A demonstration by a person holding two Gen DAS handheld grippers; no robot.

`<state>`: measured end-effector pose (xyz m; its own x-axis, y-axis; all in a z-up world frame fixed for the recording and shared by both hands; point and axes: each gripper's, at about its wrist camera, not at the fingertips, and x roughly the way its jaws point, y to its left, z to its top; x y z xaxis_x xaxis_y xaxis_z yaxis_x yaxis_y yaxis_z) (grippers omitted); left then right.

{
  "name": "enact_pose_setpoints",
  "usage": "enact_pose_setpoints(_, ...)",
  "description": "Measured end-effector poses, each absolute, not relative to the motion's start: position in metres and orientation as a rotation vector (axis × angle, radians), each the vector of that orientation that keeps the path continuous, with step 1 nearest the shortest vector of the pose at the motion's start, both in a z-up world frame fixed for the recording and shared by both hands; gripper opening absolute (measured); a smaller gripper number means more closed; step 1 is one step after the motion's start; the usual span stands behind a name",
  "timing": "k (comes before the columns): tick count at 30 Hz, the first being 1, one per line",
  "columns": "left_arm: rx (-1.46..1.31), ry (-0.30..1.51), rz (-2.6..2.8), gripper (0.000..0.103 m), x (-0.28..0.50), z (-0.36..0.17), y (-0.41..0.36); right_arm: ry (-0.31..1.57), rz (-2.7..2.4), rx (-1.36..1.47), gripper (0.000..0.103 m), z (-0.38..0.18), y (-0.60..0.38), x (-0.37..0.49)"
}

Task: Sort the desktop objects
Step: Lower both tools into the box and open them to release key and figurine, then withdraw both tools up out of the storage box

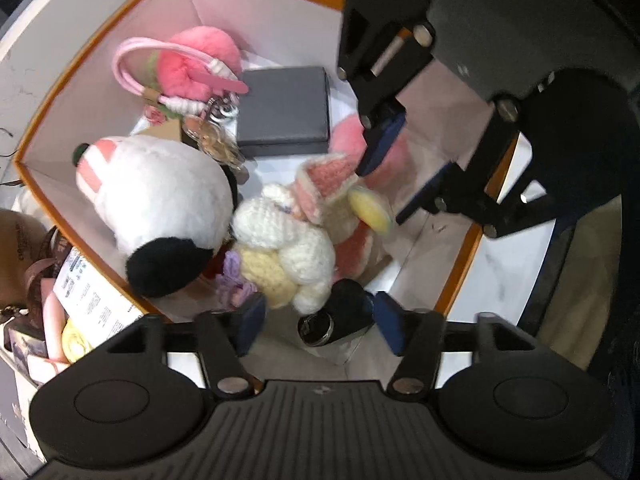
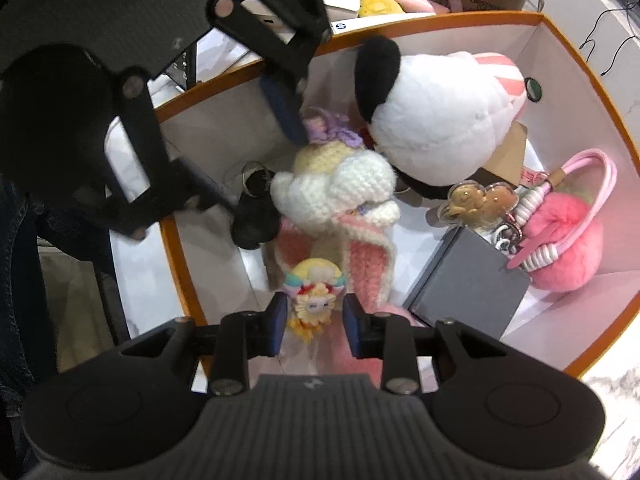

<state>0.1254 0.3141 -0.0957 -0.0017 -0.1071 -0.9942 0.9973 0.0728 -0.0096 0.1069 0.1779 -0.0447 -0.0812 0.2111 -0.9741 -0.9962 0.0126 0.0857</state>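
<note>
An orange-rimmed white box [image 1: 52, 92] holds a white plush with a black ear [image 1: 156, 200], a crocheted white and yellow toy [image 1: 288, 248], a grey case [image 1: 284, 110], a pink pompom with strap [image 1: 192, 66], and a black key fob [image 1: 340, 316]. My left gripper [image 1: 320, 322] is open, its pads on either side of the black key fob [image 2: 256, 216]. My right gripper [image 2: 314, 322] is open, its pads flanking a small yellow and pink doll [image 2: 314, 292] inside the box [image 2: 600, 92]. The right gripper also shows in the left wrist view [image 1: 394, 168].
Outside the box, on the left in the left wrist view, lie a printed white carton [image 1: 92, 292], a brown bag [image 1: 20, 248] and a yellow item [image 1: 74, 340]. A clear bear keychain [image 2: 476, 204] lies by the grey case [image 2: 468, 284]. The marble table [image 1: 500, 272] surrounds the box.
</note>
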Motion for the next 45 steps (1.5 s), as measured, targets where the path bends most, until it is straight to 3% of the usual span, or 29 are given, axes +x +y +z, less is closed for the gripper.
enact_pose_setpoints(11, 1.061, 1.061, -1.109, 0.082, 0.117, -0.050, 0.318, 1.007, 1.240, -0.933, 0.033, 0.001, 0.161, 0.107)
enact_pose_setpoints(14, 1.001, 1.043, -1.078, 0.082, 0.122, -0.035, 0.319, 0.972, 1.172, -0.890, 0.039, 0.010, 0.157, 0.115)
enact_pose_setpoints(18, 0.895, 0.972, -1.025, 0.084, 0.123, -0.007, 0.322, 0.927, 1.086, -0.802, 0.052, 0.035, 0.147, 0.126)
enact_pose_setpoints(20, 0.783, 0.943, -1.012, 0.091, 0.123, 0.009, 0.327, 0.905, 1.061, -0.768, 0.059, 0.046, 0.144, 0.128)
enact_pose_setpoints(25, 0.567, 0.849, -0.855, 0.096, 0.123, 0.025, 0.339, 0.754, 0.951, -0.726, 0.087, 0.074, 0.133, 0.126)
enact_pose_setpoints(31, 0.387, 0.829, -0.749, 0.096, 0.122, 0.026, 0.350, 0.672, 0.839, -0.662, 0.093, 0.082, 0.123, 0.120)
enact_pose_setpoints(45, 0.208, 0.809, -0.615, 0.096, 0.104, 0.008, 0.377, 0.724, 0.665, -0.374, 0.094, 0.053, 0.104, 0.107)
